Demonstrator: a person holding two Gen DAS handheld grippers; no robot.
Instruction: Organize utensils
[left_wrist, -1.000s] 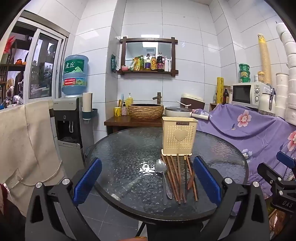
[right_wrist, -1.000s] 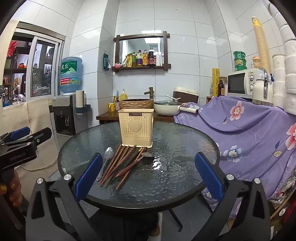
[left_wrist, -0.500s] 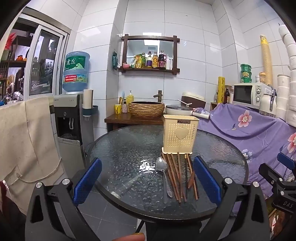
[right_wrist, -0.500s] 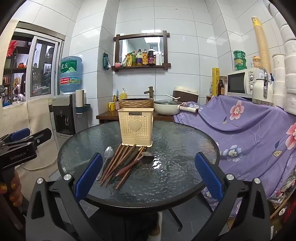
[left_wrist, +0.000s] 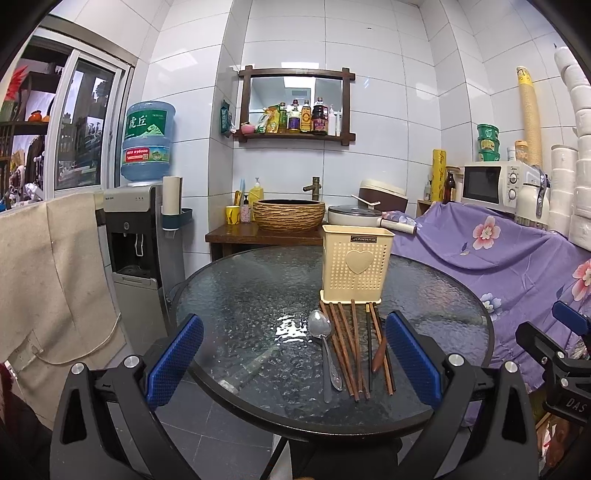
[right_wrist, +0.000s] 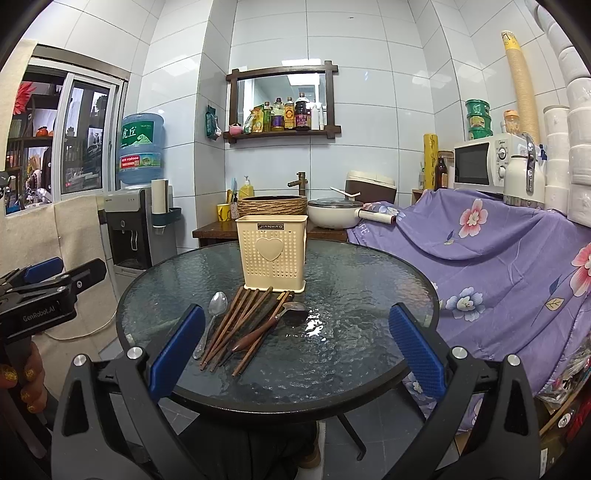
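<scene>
I hold my left hand-held gripper (left_wrist: 293, 360) and right hand-held gripper (right_wrist: 295, 349) wide apart, empty, over the round glass desk (left_wrist: 240, 295). Chopsticks (right_wrist: 236, 325) and spoons (right_wrist: 218, 306) lie before the cream holder (right_wrist: 272, 254); white tiled walls (left_wrist: 388, 110) surround.

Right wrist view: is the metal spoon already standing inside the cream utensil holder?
No, the metal spoon lies flat on the glass table, in front of the cream utensil holder.

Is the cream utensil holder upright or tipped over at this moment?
Upright. The holder stands on its base on the glass table, open top up, with the chopsticks lying flat in front of it.
</scene>
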